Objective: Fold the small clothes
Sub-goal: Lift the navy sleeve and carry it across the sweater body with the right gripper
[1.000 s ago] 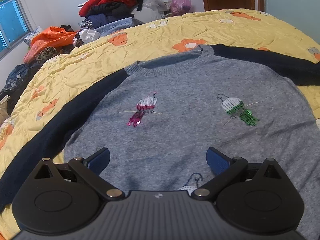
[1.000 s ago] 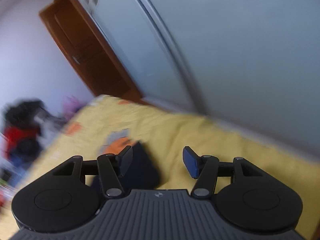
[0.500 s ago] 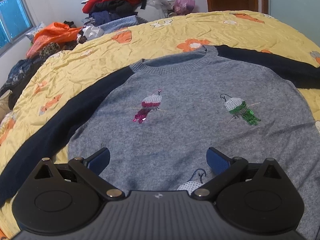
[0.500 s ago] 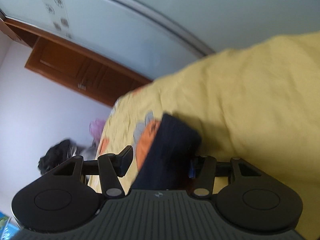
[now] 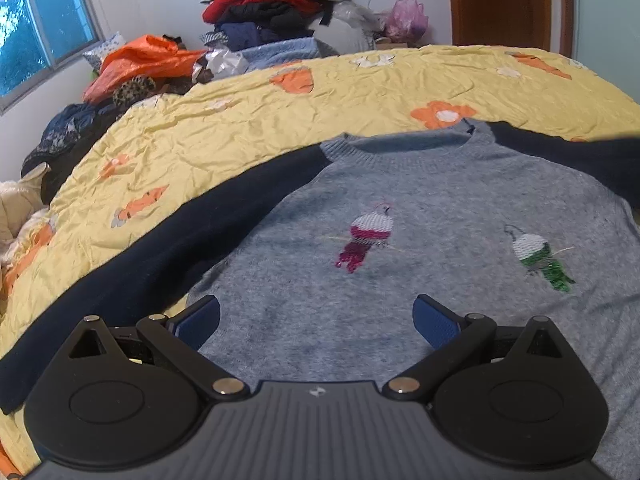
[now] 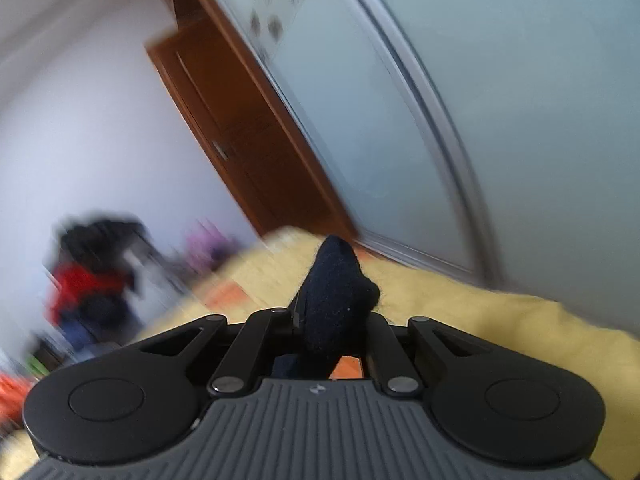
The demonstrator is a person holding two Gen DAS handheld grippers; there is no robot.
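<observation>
Lying collar-away, sweater (image 5: 420,208); right gripper (image 6: 334,316) closing on sleeve (image 6: 336,292).

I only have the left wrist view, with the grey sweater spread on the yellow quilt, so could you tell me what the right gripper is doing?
Observer: The right gripper is closing its jaws on the dark navy sleeve end, which sits pinched between them.
Operator: Thank you. Is that sleeve end lying flat on the quilt?
Observer: No, the fabric bunches and sticks up past the fingers, with the yellow quilt behind it.
Operator: And what does that camera face?
Observer: A pale sliding wardrobe door and a brown wooden door, tilted and blurred.
</observation>
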